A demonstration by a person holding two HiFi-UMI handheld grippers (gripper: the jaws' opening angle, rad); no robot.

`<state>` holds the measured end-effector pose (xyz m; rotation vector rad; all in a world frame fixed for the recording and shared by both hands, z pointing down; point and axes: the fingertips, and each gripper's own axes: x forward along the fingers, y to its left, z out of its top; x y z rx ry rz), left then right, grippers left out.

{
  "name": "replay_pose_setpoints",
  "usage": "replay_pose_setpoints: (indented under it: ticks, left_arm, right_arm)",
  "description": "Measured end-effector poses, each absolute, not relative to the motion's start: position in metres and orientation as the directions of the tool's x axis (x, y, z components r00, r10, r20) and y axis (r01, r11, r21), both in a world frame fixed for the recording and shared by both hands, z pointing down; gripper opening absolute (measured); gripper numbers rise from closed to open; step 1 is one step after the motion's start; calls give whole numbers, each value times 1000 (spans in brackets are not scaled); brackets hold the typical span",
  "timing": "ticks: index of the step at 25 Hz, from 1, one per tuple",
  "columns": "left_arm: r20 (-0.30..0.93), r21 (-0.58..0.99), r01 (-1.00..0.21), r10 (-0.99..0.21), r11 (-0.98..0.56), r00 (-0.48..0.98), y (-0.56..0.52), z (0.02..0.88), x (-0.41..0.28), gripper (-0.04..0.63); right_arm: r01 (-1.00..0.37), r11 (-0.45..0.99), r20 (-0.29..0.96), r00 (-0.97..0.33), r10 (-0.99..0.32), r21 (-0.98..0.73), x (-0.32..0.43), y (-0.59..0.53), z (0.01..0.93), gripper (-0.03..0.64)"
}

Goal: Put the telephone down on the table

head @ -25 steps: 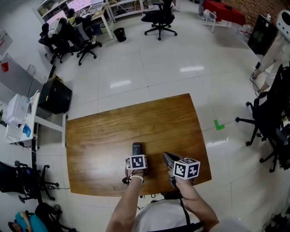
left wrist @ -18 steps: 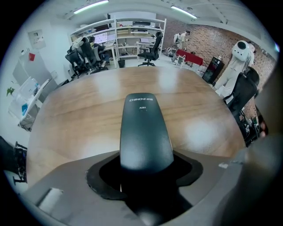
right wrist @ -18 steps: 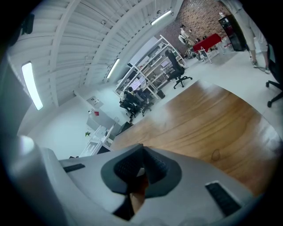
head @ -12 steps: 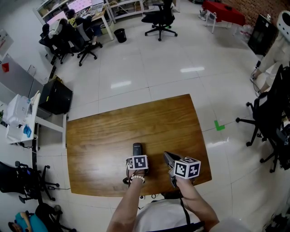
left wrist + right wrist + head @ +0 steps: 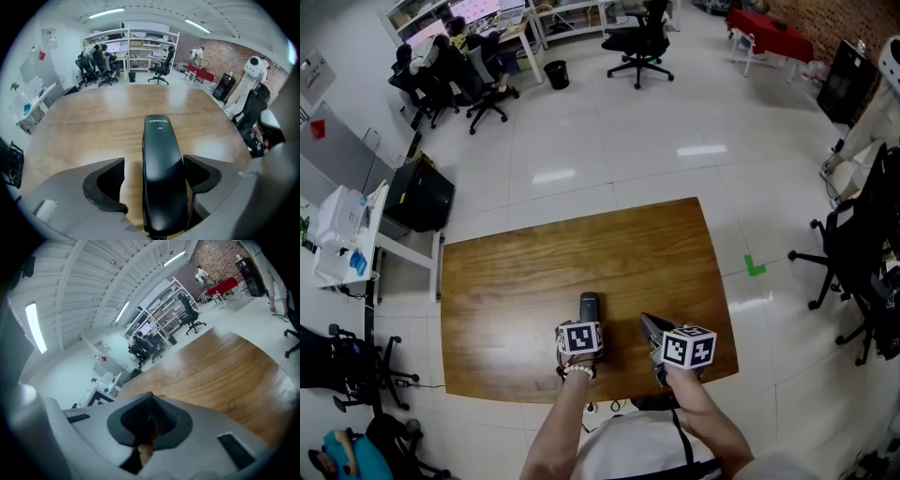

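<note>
A black telephone handset (image 5: 589, 305) lies flat on the wooden table (image 5: 525, 281), its length pointing away from me. In the left gripper view the telephone (image 5: 161, 154) runs up the middle between the two jaws. My left gripper (image 5: 586, 322) points steeply down over its near end, and its jaws are opening. The left pad (image 5: 110, 176) stands clear of the handset and the right pad (image 5: 199, 171) sits close beside it. My right gripper (image 5: 649, 328) hovers over the table to the right, shut with nothing in it (image 5: 149, 420).
The table's near edge (image 5: 581, 398) lies just under my hands. White tiled floor surrounds it. Office chairs (image 5: 642, 42) and desks stand at the far side, a black box (image 5: 420, 195) at the left and a chair (image 5: 853, 253) at the right.
The left gripper stays over the telephone's near end with hardly any shift. The right gripper has not moved.
</note>
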<state>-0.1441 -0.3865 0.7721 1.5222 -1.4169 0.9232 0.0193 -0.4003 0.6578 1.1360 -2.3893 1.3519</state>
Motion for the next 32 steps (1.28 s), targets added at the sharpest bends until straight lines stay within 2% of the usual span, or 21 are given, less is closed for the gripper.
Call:
replay_pose_setpoints:
  ticks: [3,6,12,16,17,26,32]
  left_arm:
    - [881,169,-986,-449,0,152,-385,753,-146,396]
    - [820,285,-959,-518,-1,244,-380,735,-142,350]
    - [729,333,-943,-638,17,246,-362,698,-162,201]
    - [705,306,-952,-677,23,210,-351,682,-170,22]
    - [693,318,-948,-689,25,215,-348,679,-171,1]
    - [569,409,-912,-779,-11,264,-296,644,-180,0]
    - [531,393,-918,-801,-57,277,-236,615,-189,0]
  right_arm:
    - [-688,314,479,-699,-532,-655,16,-398,654,5]
    - [-687,327,474,-701,-532,-649,11,-394,651,5]
    - [-689,363,466,-706,-534,-627,-1,-380,639,5]
    - [-695,377,458,-700,-547,-612,0,-372,630,5]
    - [-698,380,456,-698,-552,-607,0,-369,627,5]
    - [-717,411,428,-679,-597,-563,-11,-312,606,5]
    - [-734,412,420,-659,-624,-540,-20,-248,595,5]
